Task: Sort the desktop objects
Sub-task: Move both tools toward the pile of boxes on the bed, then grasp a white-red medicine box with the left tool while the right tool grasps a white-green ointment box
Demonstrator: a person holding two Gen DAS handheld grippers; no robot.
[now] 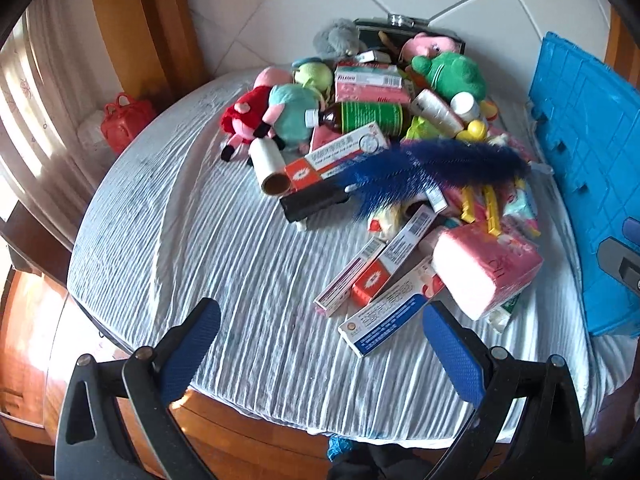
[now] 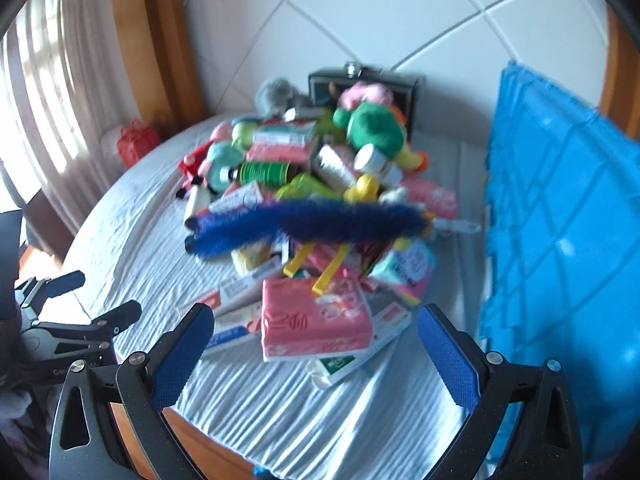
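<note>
A pile of mixed objects lies on a table with a white ribbed cloth [image 1: 192, 240]. It holds plush toys [image 1: 280, 108], medicine boxes [image 1: 384, 264], a brown bottle with a green label [image 1: 360, 118], a blue feather duster [image 1: 436, 164] and a pink tissue pack [image 1: 484, 268]. My left gripper [image 1: 320, 336] is open and empty, near the table's front edge, before the boxes. My right gripper [image 2: 316, 344] is open and empty, with the pink tissue pack [image 2: 316, 320] just ahead between its fingers. The right wrist view is blurred.
A blue plastic crate [image 1: 584, 168] stands on the right of the table, also in the right wrist view [image 2: 560, 264]. A dark box [image 1: 408, 36] sits at the back by the tiled wall. A red bag [image 1: 124, 124] lies left, off the table.
</note>
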